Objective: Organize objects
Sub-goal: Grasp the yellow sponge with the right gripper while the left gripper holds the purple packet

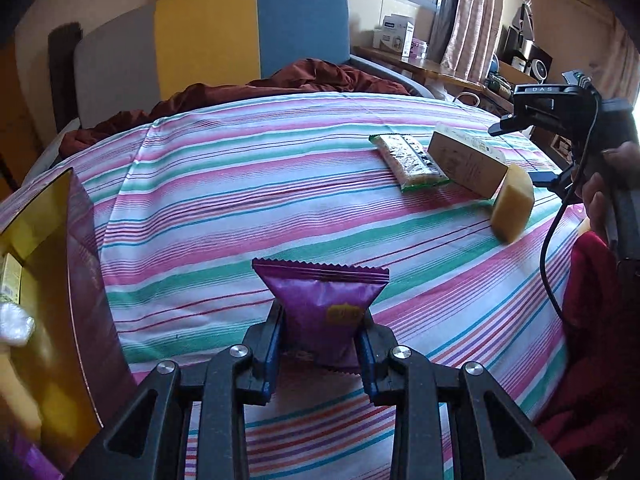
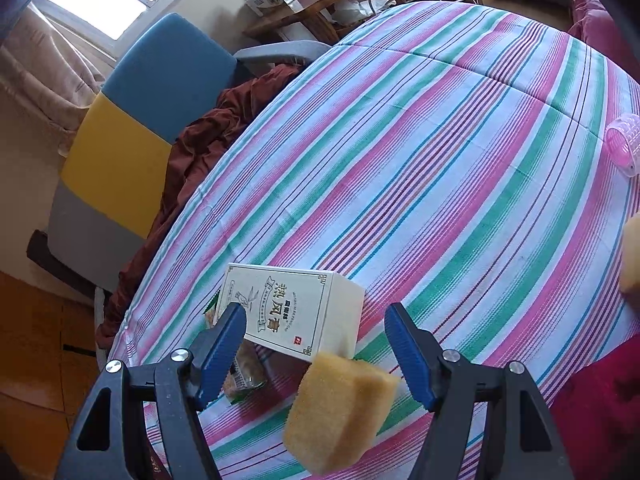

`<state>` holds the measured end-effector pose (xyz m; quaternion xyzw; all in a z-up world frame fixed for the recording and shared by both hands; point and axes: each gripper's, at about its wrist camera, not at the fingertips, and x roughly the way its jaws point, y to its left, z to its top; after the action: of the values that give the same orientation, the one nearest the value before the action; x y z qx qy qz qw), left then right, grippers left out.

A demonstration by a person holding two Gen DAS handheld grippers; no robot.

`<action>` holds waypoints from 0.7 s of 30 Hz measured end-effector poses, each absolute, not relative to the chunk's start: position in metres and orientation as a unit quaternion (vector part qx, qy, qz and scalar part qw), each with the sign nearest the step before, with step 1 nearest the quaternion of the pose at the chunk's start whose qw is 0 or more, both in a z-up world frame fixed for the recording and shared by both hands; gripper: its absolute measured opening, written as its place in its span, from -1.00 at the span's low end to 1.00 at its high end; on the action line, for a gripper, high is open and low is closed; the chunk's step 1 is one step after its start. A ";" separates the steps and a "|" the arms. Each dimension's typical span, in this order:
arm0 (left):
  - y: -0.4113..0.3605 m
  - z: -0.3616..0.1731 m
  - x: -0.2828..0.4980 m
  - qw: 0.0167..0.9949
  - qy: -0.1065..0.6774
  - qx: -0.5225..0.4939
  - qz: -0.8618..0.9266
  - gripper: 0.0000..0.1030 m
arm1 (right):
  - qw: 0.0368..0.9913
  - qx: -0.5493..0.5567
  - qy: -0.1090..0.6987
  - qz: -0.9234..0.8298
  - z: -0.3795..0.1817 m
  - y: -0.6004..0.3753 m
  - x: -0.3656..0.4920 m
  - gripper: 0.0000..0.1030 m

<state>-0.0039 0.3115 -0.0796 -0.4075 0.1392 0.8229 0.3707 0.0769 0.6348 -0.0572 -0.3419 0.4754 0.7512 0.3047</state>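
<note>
My left gripper (image 1: 320, 336) is shut on a purple snack packet (image 1: 322, 312) and holds it above the striped bedspread (image 1: 260, 184). A purple-walled box with a yellow inside (image 1: 60, 280) stands at the left. My right gripper (image 2: 316, 320) is open and hovers over a cream carton (image 2: 296, 312) and a yellow sponge (image 2: 340, 408); both also show in the left wrist view, carton (image 1: 466, 160) and sponge (image 1: 512, 202). A green-edged snack pack (image 1: 412, 162) lies beside the carton. The right gripper shows at the right edge of the left wrist view (image 1: 516, 120).
A pink hair roller (image 2: 624, 144) lies on the bedspread at the far right. A dark red blanket (image 1: 240, 92) is bunched by the blue, yellow and grey headboard (image 1: 248, 36). A wooden desk (image 1: 432, 66) with boxes stands beyond. Red cloth (image 1: 592, 320) lies at the right.
</note>
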 end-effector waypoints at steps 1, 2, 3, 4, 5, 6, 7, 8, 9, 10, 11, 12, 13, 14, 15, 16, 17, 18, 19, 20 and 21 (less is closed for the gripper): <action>0.311 -0.080 -0.004 0.370 0.139 -0.407 0.824 -0.37 | 0.307 -0.345 0.475 0.749 -0.058 0.635 0.077 0.42; 0.309 -0.080 -0.004 0.369 0.139 -0.407 0.824 -0.37 | 0.308 -0.347 0.474 0.748 -0.059 0.634 0.077 0.42; 0.308 -0.081 -0.005 0.368 0.138 -0.406 0.825 -0.37 | 0.307 -0.350 0.474 0.747 -0.059 0.634 0.076 0.42; 0.307 -0.081 -0.005 0.367 0.137 -0.406 0.825 -0.37 | 0.307 -0.354 0.473 0.746 -0.060 0.633 0.076 0.42; 0.307 -0.080 -0.006 0.367 0.136 -0.407 0.825 -0.37 | 0.307 -0.358 0.472 0.745 -0.061 0.632 0.075 0.42; 0.307 -0.081 -0.006 0.367 0.136 -0.406 0.826 -0.37 | 0.306 -0.362 0.472 0.743 -0.062 0.631 0.074 0.42; 0.306 -0.081 -0.006 0.367 0.136 -0.406 0.826 -0.37 | 0.304 -0.366 0.472 0.742 -0.064 0.630 0.074 0.42; 0.306 -0.082 -0.006 0.367 0.136 -0.406 0.826 -0.37 | 0.303 -0.370 0.472 0.740 -0.065 0.630 0.073 0.42; 0.306 -0.082 -0.006 0.367 0.136 -0.406 0.826 -0.37 | 0.303 -0.373 0.472 0.739 -0.066 0.630 0.072 0.42; 0.306 -0.082 -0.006 0.367 0.138 -0.405 0.826 -0.37 | 0.301 -0.375 0.473 0.738 -0.067 0.629 0.072 0.42; 0.306 -0.083 -0.005 0.368 0.139 -0.404 0.826 -0.37 | 0.297 -0.376 0.476 0.738 -0.067 0.629 0.071 0.42; 0.307 -0.083 -0.005 0.368 0.140 -0.404 0.826 -0.37 | 0.293 -0.377 0.477 0.738 -0.068 0.628 0.070 0.42; 0.307 -0.084 -0.005 0.368 0.141 -0.403 0.826 -0.37 | 0.286 -0.379 0.479 0.738 -0.069 0.627 0.069 0.42; 0.307 -0.084 -0.005 0.368 0.141 -0.404 0.826 -0.37 | 0.278 -0.380 0.481 0.739 -0.069 0.626 0.067 0.41; 0.306 -0.085 -0.005 0.369 0.141 -0.404 0.825 -0.37 | 0.270 -0.381 0.482 0.741 -0.069 0.624 0.066 0.41; 0.306 -0.085 -0.005 0.369 0.141 -0.404 0.825 -0.37 | 0.257 -0.380 0.483 0.746 -0.068 0.622 0.064 0.41; 0.306 -0.085 -0.006 0.368 0.140 -0.404 0.825 -0.37 | 0.240 -0.376 0.487 0.751 -0.067 0.621 0.061 0.41; 0.306 -0.085 -0.006 0.368 0.139 -0.405 0.825 -0.37 | 0.221 -0.372 0.490 0.757 -0.066 0.618 0.059 0.41; 0.307 -0.086 -0.006 0.368 0.140 -0.405 0.825 -0.37 | 0.203 -0.371 0.491 0.762 -0.065 0.615 0.056 0.38; 0.307 -0.086 -0.006 0.368 0.140 -0.405 0.825 -0.37 | 0.189 -0.371 0.489 0.766 -0.063 0.612 0.053 0.37; 0.307 -0.086 -0.006 0.367 0.140 -0.405 0.825 -0.37 | 0.176 -0.369 0.488 0.771 -0.061 0.609 0.051 0.35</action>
<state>-0.0058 0.3070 -0.0863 -0.4051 0.1399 0.8254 0.3674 0.0509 0.6093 -0.0613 -0.3688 0.4883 0.7711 0.1761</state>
